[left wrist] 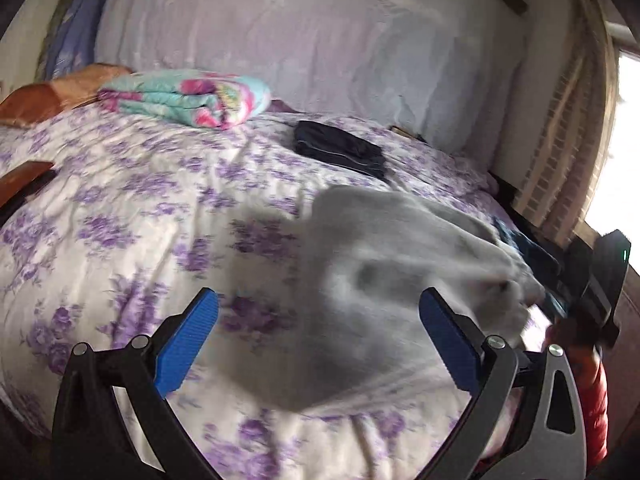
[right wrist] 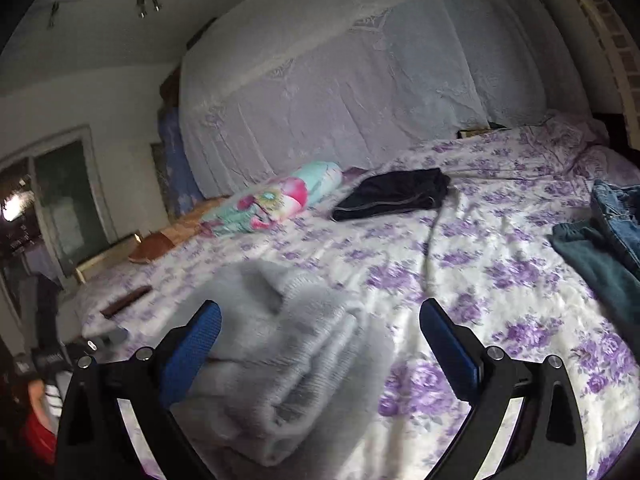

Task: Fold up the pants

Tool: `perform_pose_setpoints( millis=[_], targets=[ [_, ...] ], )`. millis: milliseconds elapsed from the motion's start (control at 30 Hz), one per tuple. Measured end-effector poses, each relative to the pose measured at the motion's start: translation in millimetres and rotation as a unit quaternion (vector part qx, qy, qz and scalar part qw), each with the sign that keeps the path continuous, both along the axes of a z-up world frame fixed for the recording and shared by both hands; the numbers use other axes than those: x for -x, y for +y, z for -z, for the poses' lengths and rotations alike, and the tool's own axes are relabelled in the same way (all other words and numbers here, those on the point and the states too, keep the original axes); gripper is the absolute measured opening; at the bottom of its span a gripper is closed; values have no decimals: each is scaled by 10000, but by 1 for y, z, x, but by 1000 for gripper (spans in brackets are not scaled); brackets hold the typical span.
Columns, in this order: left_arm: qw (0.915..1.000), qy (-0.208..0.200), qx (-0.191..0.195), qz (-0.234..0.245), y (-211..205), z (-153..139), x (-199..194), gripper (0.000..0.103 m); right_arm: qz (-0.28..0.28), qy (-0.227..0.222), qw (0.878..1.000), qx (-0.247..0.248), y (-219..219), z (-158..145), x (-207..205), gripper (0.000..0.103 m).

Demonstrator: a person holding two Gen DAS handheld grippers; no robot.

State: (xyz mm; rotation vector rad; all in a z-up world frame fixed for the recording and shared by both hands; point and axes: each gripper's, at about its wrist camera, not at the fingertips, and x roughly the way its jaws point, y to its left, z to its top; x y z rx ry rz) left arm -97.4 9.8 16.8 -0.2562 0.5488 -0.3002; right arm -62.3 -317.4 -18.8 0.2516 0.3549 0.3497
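Light grey pants (left wrist: 384,264) lie bunched and partly folded on the purple-flowered bedspread (left wrist: 120,208); the left wrist view is motion-blurred. In the right wrist view the pants (right wrist: 288,352) lie in a thick folded heap. My left gripper (left wrist: 320,320) is open and empty, its blue pads wide apart above the cloth. My right gripper (right wrist: 320,332) is open and empty, with the heap between and under its jaws, nearer the left pad (right wrist: 192,352).
Folded dark pants (left wrist: 340,150) (right wrist: 392,194) lie further up the bed. A rolled floral blanket (left wrist: 188,96) (right wrist: 276,196) lies near the headboard. Jeans (right wrist: 618,216) and a dark green garment (right wrist: 596,264) lie at the right. A lilac mosquito net (right wrist: 360,92) hangs behind.
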Motion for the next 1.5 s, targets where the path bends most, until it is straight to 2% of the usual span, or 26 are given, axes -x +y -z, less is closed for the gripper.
perform_pose_setpoints(
  millis=[33,67,167,233,300,500,600,867,1033,1233,1300,1333,1433,1500],
  targets=[
    [9998,97,110,-125,8,3,-5,98,-153,309,9991,-253,-6,7,-9,99],
    [9994,193,227,-191,15,6,-8,98,-331,452,9957,-734,-19,16,-15,99],
    [9940,566,895,-254,37,15,-15,98,-140,649,9805,-1850,-55,33,-20,100],
    [9881,759,1329,-162,46,20,-17,98,-58,604,9705,-2332,-72,39,-20,100],
    [9849,836,1510,-128,49,22,-16,98,-176,707,9618,-2638,-79,45,-25,100],
    [9839,949,1501,-200,47,28,-25,98,-273,669,9636,-2573,-74,44,-29,99],
    [9825,1035,1540,-179,45,32,-28,98,-327,691,9588,-2734,-77,48,-31,100],
    [9854,981,1381,-189,48,35,-30,98,-403,701,9477,-3086,-86,53,-33,100],
    [9888,801,1195,-397,70,24,-20,98,-410,691,9438,-3207,-89,55,-34,100],
    [9893,701,984,-822,107,12,-4,98,-385,781,9487,-3040,-86,54,-35,100],
    [9873,770,1137,-800,115,12,-3,98,-365,821,9505,-2976,-84,54,-36,100],
    [9851,828,1331,-702,119,13,-4,98,-356,839,9512,-2948,-84,54,-36,100],
    [9785,1014,1774,-283,116,17,-13,98,-362,850,9516,-2930,-82,53,-36,100],
    [9753,1140,1892,-3,103,19,-22,98,-390,834,9507,-2961,-83,54,-35,100]
  ],
)
